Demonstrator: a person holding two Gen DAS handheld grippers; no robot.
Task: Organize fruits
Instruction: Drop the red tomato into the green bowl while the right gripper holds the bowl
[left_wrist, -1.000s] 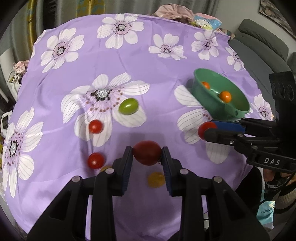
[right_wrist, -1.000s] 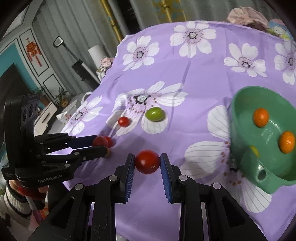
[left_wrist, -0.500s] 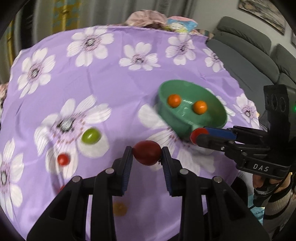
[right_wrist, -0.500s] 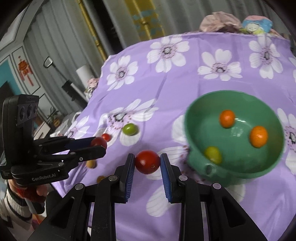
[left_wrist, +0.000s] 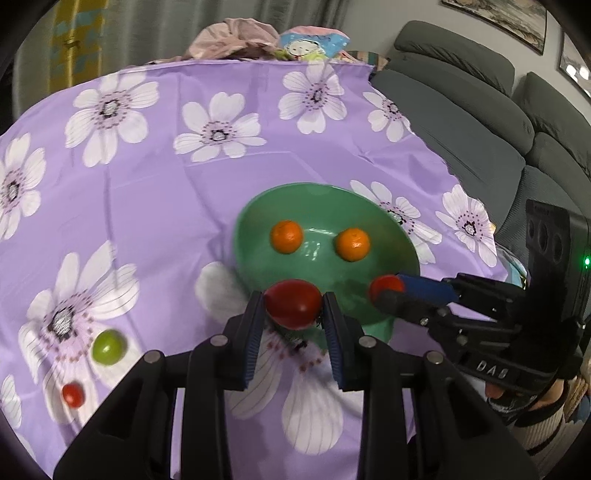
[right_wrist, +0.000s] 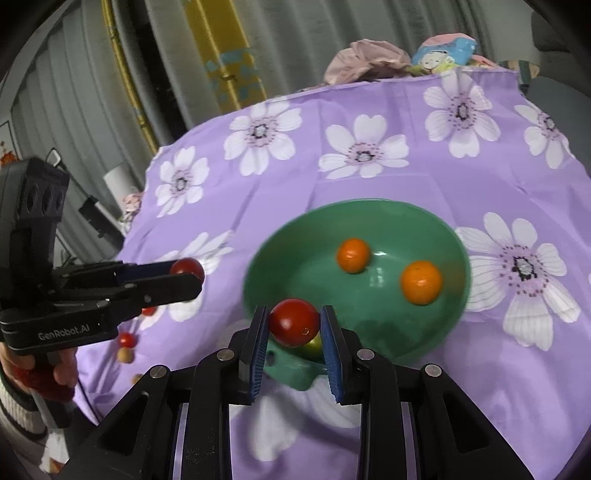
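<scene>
Each gripper (left_wrist: 293, 308) (right_wrist: 293, 321) pinches a red tomato (left_wrist: 291, 302) (right_wrist: 293, 320) at the round green plastic bowl's (right_wrist: 424, 347) near rim; next, I release both inside.

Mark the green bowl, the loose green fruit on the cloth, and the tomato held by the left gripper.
green bowl (left_wrist: 332, 206), left wrist view, far rim.
green fruit (left_wrist: 109, 347), left wrist view, centre of its skin.
tomato (left_wrist: 293, 302), left wrist view, front face between the fingers.

Tablecloth (left_wrist: 155, 206): I see purple with white flowers.
Bowl (left_wrist: 332, 206): green.
Fruits in bowl (left_wrist: 286, 236): orange.
Held tomatoes (left_wrist: 293, 303): red.
Loose fruit (left_wrist: 109, 347): green.
Gripper pads (right_wrist: 258, 347): blue.
</scene>
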